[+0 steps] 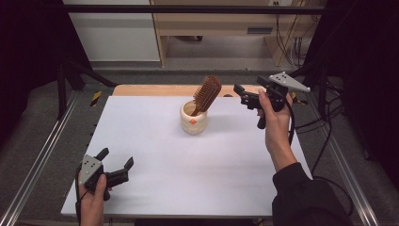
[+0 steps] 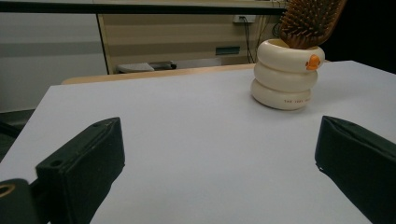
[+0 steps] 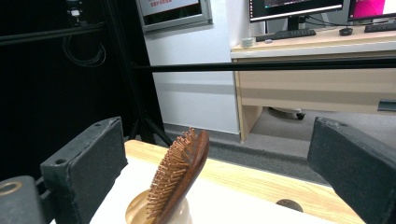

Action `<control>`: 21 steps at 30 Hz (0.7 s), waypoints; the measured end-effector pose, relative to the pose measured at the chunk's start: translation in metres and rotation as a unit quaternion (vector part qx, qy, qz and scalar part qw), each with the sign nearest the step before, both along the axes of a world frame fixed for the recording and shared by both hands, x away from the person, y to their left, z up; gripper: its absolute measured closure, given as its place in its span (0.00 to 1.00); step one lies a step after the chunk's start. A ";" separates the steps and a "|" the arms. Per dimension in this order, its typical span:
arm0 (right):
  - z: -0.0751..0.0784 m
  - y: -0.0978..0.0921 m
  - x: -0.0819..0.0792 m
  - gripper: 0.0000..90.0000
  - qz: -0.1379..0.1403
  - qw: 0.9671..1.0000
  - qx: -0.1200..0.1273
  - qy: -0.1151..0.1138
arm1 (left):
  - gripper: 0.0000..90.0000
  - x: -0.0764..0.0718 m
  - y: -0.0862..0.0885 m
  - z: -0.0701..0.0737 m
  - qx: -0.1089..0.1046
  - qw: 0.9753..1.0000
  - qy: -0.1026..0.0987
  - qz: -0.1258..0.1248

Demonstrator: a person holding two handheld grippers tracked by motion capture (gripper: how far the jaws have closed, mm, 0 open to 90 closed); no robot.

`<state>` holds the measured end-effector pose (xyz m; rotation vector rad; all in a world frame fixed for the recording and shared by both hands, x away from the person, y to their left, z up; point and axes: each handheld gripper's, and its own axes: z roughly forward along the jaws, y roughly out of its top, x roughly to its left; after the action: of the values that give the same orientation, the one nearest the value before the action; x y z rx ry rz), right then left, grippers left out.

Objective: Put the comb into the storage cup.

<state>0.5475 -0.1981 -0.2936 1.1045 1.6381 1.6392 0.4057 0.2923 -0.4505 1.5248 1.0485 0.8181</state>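
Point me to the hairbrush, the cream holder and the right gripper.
hairbrush (image 1: 207,93), high view, on its bristle head
cream holder (image 2: 283,79), left gripper view, on its middle ring
right gripper (image 1: 238,95), high view, midway between its fingertips

Left gripper (image 1: 116,164) sits low at the bench's (image 1: 197,174) near-left corner, jaws spread wide; right gripper (image 1: 240,93) is raised over its far-right edge, jaws apart

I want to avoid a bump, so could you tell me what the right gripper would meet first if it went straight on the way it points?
Most likely the hairbrush head: it stands between the right gripper's open jaws, leaning out of the cream cup. Depth is unclear.
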 end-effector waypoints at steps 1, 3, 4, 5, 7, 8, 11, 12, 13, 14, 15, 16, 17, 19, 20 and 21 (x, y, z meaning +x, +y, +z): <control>0.000 0.000 0.000 0.05 0.000 1.000 0.000 -0.001 | 0.02 0.000 0.000 0.000 0.000 1.000 0.000 0.000; 0.001 -0.001 -0.001 0.05 0.000 1.000 0.000 -0.001 | 0.02 0.000 0.000 0.000 0.000 1.000 0.000 0.000; 0.001 -0.002 -0.002 0.05 0.000 1.000 0.000 -0.002 | 0.02 0.000 0.000 0.000 0.000 1.000 0.000 0.000; 0.002 -0.003 -0.002 0.05 0.000 1.000 0.000 -0.003 | 0.02 0.000 0.000 0.000 0.000 1.000 0.000 0.000; 0.002 -0.004 -0.003 0.04 -0.001 1.000 0.000 -0.004 | 0.02 0.000 0.000 0.000 0.000 1.000 0.000 0.000; 0.002 -0.005 -0.004 0.04 -0.001 1.000 0.000 -0.003 | 0.02 0.000 0.000 0.000 0.000 1.000 0.000 0.000; 0.002 -0.008 -0.006 0.03 -0.003 1.000 0.001 -0.004 | 0.02 0.000 0.000 0.000 0.000 1.000 0.000 0.000; 0.001 -0.009 -0.007 0.03 -0.004 1.000 -0.001 -0.004 | 0.02 0.000 0.000 0.000 0.000 1.000 0.000 0.000; 0.001 -0.010 -0.007 0.03 -0.005 1.000 -0.003 -0.005 | 0.02 0.000 0.000 0.000 0.000 1.000 0.000 0.000; 0.001 -0.011 -0.008 0.03 -0.006 1.000 -0.002 -0.004 | 0.02 0.000 0.000 0.000 0.000 1.000 0.000 0.000; 0.001 -0.012 -0.009 0.03 -0.007 1.000 -0.001 -0.005 | 0.02 0.000 0.000 0.000 0.000 1.000 0.000 0.000; 0.001 -0.013 -0.010 0.03 -0.007 1.000 -0.003 -0.005 | 0.02 0.000 0.000 0.000 0.000 1.000 0.000 0.000; 0.001 -0.014 -0.010 0.03 -0.008 1.000 -0.003 -0.005 | 0.02 0.000 0.000 0.000 0.000 1.000 0.000 0.000; 0.001 -0.016 -0.012 0.03 -0.010 1.000 -0.003 -0.005 | 0.02 0.000 0.000 0.000 0.000 1.000 0.000 0.000; 0.001 -0.017 -0.013 0.03 -0.010 1.000 -0.003 -0.005 | 0.02 0.000 0.000 0.000 0.000 1.000 0.000 0.000; 0.001 -0.018 -0.013 0.03 -0.011 1.000 -0.005 -0.005 | 0.02 0.000 0.001 0.000 -0.001 1.000 0.000 0.000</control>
<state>0.5343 -0.2163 -0.2926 1.1036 1.6209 1.6182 0.4056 0.2929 -0.4504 1.5227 1.0489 0.8179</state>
